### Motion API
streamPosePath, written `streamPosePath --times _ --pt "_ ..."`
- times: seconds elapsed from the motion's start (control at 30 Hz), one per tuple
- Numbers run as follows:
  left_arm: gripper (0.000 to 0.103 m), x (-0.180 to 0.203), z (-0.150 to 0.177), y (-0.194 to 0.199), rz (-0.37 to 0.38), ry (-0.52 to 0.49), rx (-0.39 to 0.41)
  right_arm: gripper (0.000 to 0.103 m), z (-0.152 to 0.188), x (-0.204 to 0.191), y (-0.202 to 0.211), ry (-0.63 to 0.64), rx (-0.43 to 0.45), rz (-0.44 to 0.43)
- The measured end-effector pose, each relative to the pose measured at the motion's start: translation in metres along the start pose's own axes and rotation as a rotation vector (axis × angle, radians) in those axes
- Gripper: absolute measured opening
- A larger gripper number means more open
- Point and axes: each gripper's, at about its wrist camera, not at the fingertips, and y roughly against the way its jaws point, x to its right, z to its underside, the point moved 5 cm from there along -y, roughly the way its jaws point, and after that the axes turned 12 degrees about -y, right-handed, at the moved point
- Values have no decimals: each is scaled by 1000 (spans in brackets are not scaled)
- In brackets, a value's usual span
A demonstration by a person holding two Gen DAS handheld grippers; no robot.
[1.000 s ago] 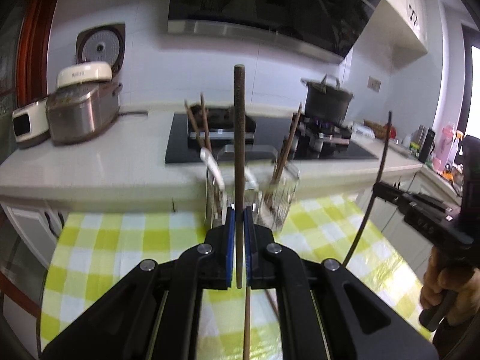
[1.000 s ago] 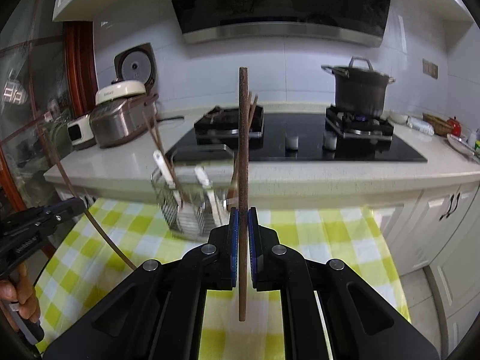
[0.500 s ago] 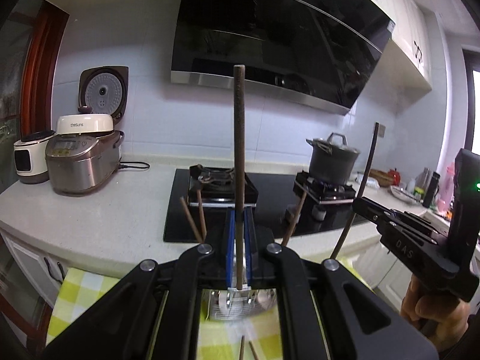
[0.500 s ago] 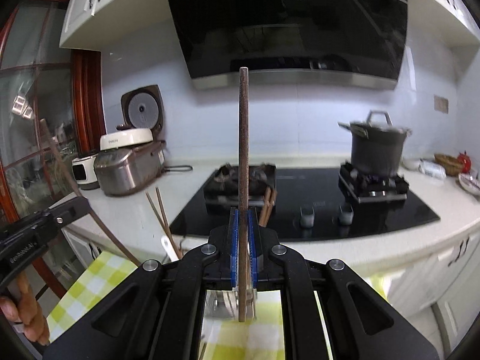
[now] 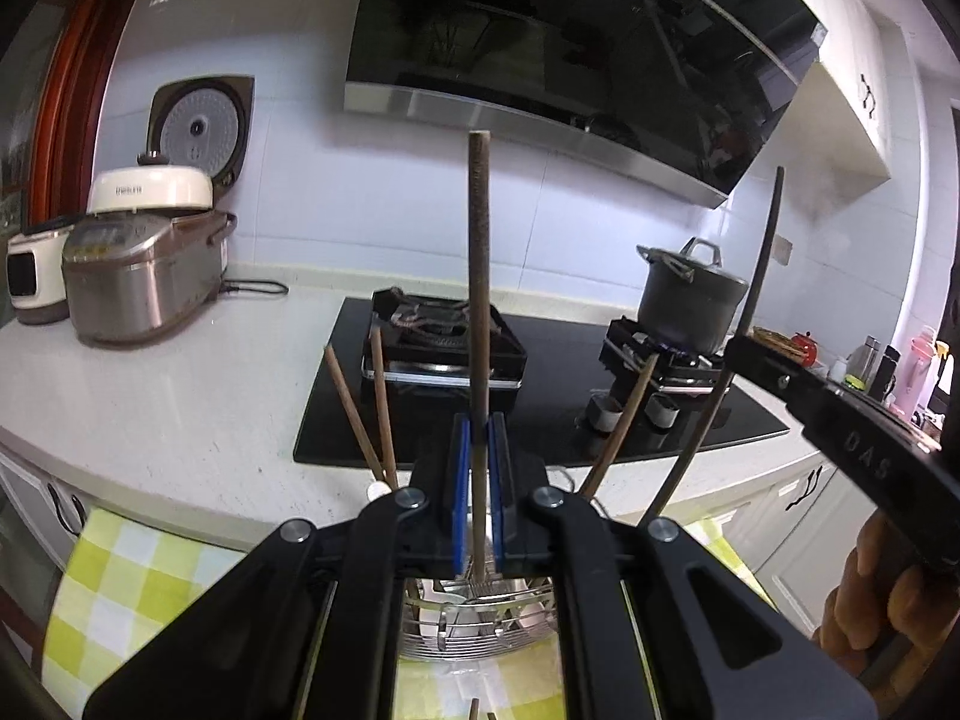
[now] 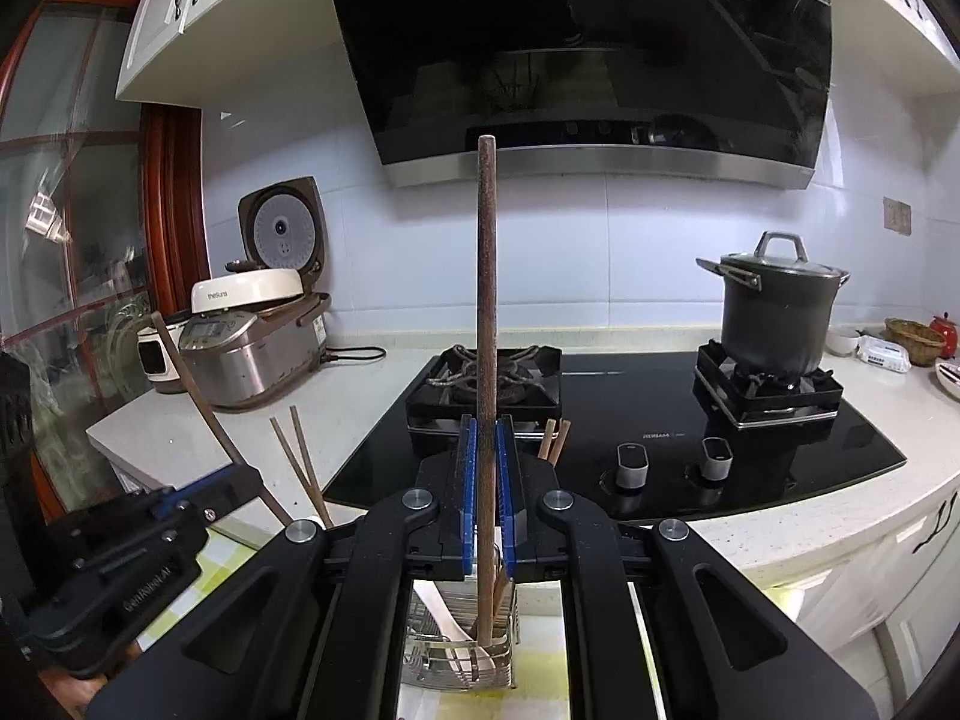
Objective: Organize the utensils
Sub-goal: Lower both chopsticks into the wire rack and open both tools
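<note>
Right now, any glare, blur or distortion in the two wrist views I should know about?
Left wrist: strong fisheye bowing of the range hood and black corner vignette; bright window washout at far right; held chopstick sharp. Right wrist: same barrel distortion; hood glass reflects the room; glare on the glass door at left; wire utensil basket mostly blocked by the jaws.

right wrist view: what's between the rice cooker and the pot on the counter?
The empty left burner of the black cooktop, seen in the right wrist view between rice cooker and pot.
</note>
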Motion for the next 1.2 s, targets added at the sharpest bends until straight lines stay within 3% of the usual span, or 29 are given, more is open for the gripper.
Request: streamPosePath --times 0.57,0.7,1.2 --pt "6 -8 23 -34 1 29 -51 9 -2 -4 -20 -2 23 -27" --pt "21 -11 28 -39 2 41 -66 9 3 0 -26 -14 8 -21" --pt "29 -15 46 -22 4 58 -67 9 45 25 -53 -48 -44 33"
